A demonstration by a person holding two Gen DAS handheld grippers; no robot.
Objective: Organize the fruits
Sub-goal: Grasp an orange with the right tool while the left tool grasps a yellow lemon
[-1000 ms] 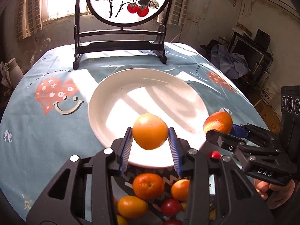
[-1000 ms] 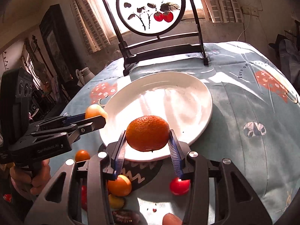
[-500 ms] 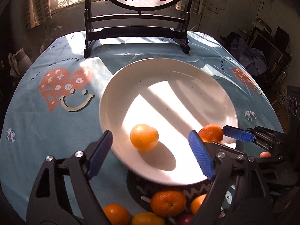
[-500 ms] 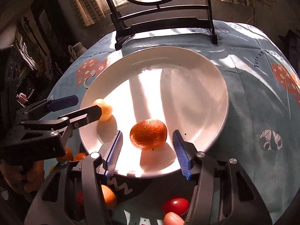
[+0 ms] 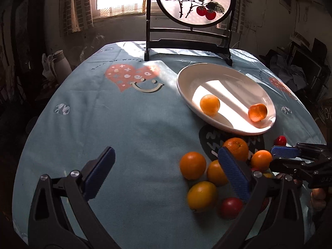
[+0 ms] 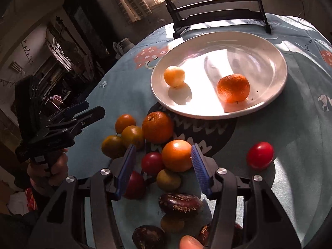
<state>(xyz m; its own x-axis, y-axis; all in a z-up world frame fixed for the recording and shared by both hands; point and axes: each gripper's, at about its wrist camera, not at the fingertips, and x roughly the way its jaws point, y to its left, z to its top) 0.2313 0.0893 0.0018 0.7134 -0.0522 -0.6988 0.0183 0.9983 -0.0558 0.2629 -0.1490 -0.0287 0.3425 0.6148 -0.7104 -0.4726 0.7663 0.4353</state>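
A white plate (image 5: 267, 100) (image 6: 276, 47) holds a pale orange fruit (image 5: 209, 104) (image 6: 173, 76) and a mandarin (image 5: 257, 112) (image 6: 233, 88). A cluster of oranges (image 5: 192, 165) (image 6: 157, 127), red tomatoes (image 5: 231, 207) (image 6: 152, 163) and dark fruits (image 6: 180, 204) lies on the cloth in front of the plate. My left gripper (image 5: 166, 172) is open and empty, left of the cluster. My right gripper (image 6: 162, 161) is open around an orange (image 6: 176, 155) in the cluster, and shows at the right edge of the left wrist view (image 5: 290, 155).
A round painted screen on a black stand (image 5: 187, 45) (image 6: 220, 17) stands behind the plate. A lone red tomato (image 6: 260, 155) (image 5: 280, 140) lies right of the cluster. The blue tablecloth (image 5: 116, 124) covers a round table with dark room clutter beyond its edges.
Both grippers released their fruits onto the plate and opened. Both then pulled back and down: the left gripper swung left, the right one came over the cluster.
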